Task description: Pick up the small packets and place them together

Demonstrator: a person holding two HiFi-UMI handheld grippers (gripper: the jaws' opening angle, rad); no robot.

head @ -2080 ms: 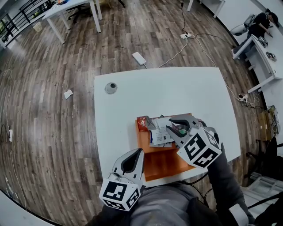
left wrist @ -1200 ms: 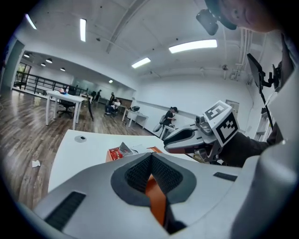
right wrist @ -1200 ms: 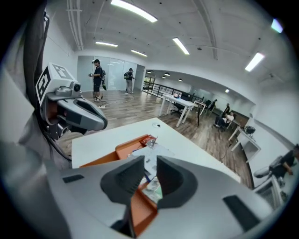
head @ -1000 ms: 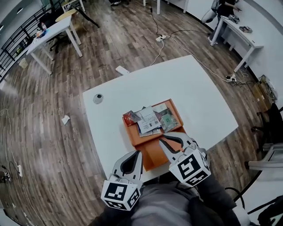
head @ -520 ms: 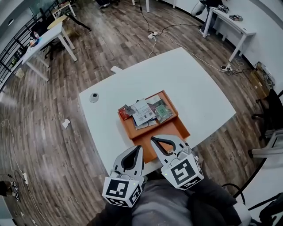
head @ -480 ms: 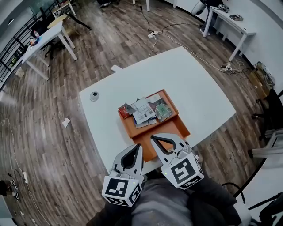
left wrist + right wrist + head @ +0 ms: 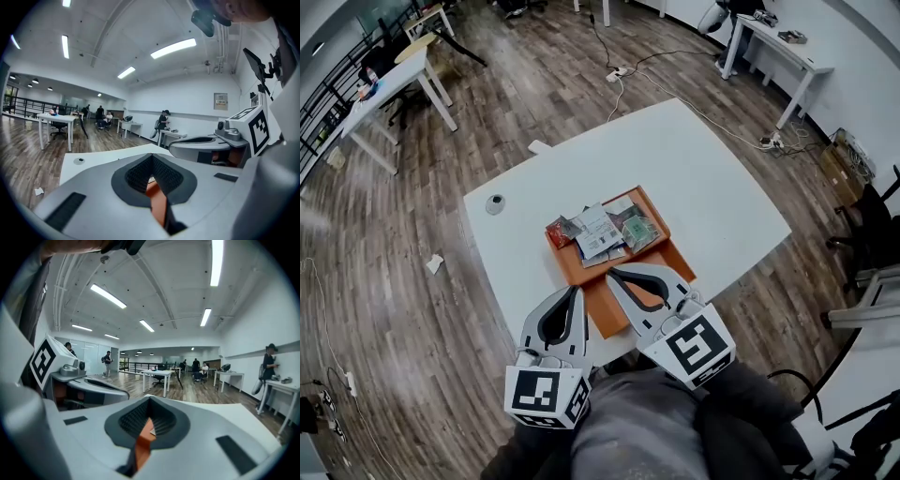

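Several small packets (image 7: pixel 605 230) lie piled at the far end of an orange tray (image 7: pixel 673 261) on the white table; a red one (image 7: pixel 558 231) sits at the pile's left, a green one (image 7: pixel 642 228) at its right. Both grippers hover side by side over the tray's near end, short of the pile. My left gripper (image 7: pixel 575 289) is shut with nothing held. My right gripper (image 7: pixel 614 274) is shut and empty too. In the left gripper view the left gripper (image 7: pixel 152 155) has its tips together, with orange tray showing through the gap behind them. The right gripper view shows the right gripper (image 7: pixel 150 399) the same way.
The white table (image 7: pixel 703 178) carries a small round grey object (image 7: pixel 494 203) near its far left corner. Wooden floor surrounds it, with cables (image 7: pixel 619 70), a white block (image 7: pixel 538 146) and a scrap of paper (image 7: pixel 434 264). Other desks and people stand far off.
My right gripper has drawn back from over the packets toward my body and has shut. It now sits beside the left gripper. The pile stays on the tray.
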